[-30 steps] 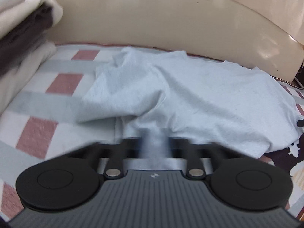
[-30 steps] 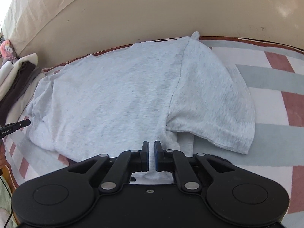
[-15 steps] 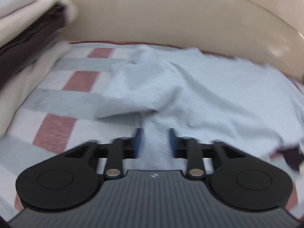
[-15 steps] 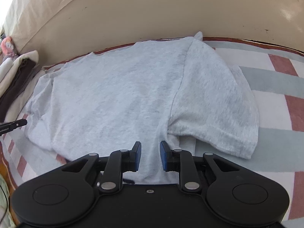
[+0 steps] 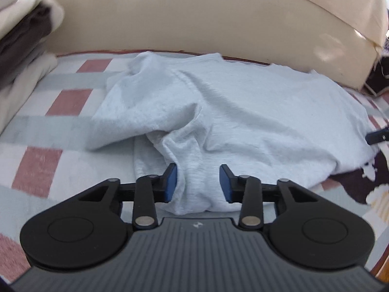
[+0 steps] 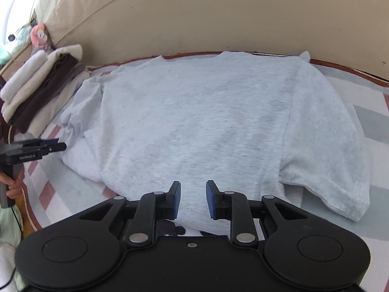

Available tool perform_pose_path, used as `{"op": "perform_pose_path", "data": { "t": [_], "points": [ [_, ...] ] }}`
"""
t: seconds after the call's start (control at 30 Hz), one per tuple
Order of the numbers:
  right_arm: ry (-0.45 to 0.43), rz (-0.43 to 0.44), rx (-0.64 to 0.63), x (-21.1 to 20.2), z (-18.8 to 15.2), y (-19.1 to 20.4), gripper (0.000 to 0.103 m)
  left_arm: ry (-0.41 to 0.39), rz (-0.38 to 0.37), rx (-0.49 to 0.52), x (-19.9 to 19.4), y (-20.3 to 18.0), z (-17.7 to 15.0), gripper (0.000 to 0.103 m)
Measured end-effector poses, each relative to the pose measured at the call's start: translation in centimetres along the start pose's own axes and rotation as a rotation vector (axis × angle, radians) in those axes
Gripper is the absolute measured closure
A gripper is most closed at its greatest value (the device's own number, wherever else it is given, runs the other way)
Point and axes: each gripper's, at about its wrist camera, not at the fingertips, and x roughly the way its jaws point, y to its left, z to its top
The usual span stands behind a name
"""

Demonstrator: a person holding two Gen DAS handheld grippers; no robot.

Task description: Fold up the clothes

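A light grey T-shirt (image 5: 243, 112) lies spread on the checked bedcover (image 5: 60, 102), with its left side rumpled. My left gripper (image 5: 198, 182) is at the near hem. Its jaws are closing, and a bunched fold of shirt sits between the blue pads without being pinched. In the right wrist view the same T-shirt (image 6: 194, 112) lies flatter, one sleeve out to the right. My right gripper (image 6: 193, 198) is over the near hem with its jaws opening. Fabric lies under the gap between the pads, which do not press on it. The left gripper (image 6: 52, 147) shows at the shirt's left edge.
A stack of folded clothes (image 6: 36, 87) sits at the far left against the cream padded headboard (image 5: 194, 17). A pink plush toy (image 6: 40, 36) is behind the stack. A dark patterned cloth (image 5: 352, 182) lies at the near right. A person's hand (image 6: 12, 185) holds the left tool.
Both grippers were shut on the hem and have let it go, their jaws now apart. The right gripper has slid a little to the left along the hem.
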Motion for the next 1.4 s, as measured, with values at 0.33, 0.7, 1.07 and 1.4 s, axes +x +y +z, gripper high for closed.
{"op": "perform_pose_path", "data": {
  "t": [0.33, 0.7, 1.07, 1.4],
  "points": [
    [-0.050, -0.093, 0.099, -4.3, -1.1, -5.0, 0.075, 0.086, 0.082, -0.069, 2.6, 0.4, 1.3, 0.066],
    [-0.034, -0.140, 0.111, -2.1, -1.6, -6.0, 0.074, 0.066, 0.091, -0.025, 0.6, -0.6, 2.5, 0.098],
    [-0.029, -0.199, 0.335, -5.3, -1.3, -8.1, 0.099, 0.105, 0.147, -0.136, -2.8, 2.3, 0.7, 0.102],
    [-0.022, -0.198, 0.308, -7.1, -1.7, -7.6, 0.099, 0.088, 0.318, -0.255, -5.1, 5.2, 0.3, 0.103]
  ]
}}
